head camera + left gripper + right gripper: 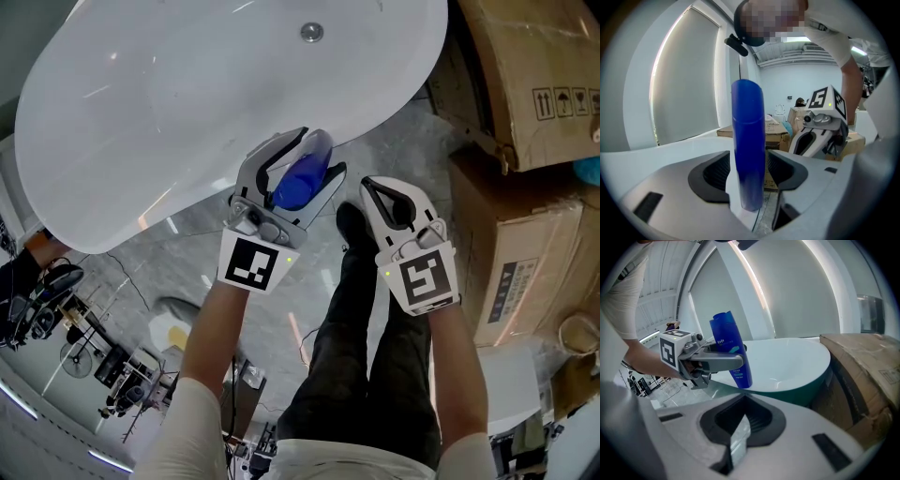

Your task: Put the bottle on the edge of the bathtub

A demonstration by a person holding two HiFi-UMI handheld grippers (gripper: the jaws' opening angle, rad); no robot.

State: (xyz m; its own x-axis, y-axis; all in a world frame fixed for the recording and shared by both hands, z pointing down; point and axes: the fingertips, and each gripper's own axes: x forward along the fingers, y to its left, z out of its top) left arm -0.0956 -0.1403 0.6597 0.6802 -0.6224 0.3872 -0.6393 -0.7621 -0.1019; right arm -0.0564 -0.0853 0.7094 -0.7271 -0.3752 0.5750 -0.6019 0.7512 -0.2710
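Bottle (747,140), tall glossy blue, upright on bathtub (187,192) rim inside wide-open left claw (748,174)

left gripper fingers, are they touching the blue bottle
Apart. The left gripper view shows a thin gap on each side between the fingers and the blue bottle.

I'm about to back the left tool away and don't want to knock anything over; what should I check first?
1. Blue bottle upright: ok.
2. Bottle base on the bathtub rim: ok.
3. Base well in from the rim's outer edge: cannot tell.
4. Left tool pads off the bottle, gap each side: ok.
5. Right tool shut, empty, clear of the bottle: ok.
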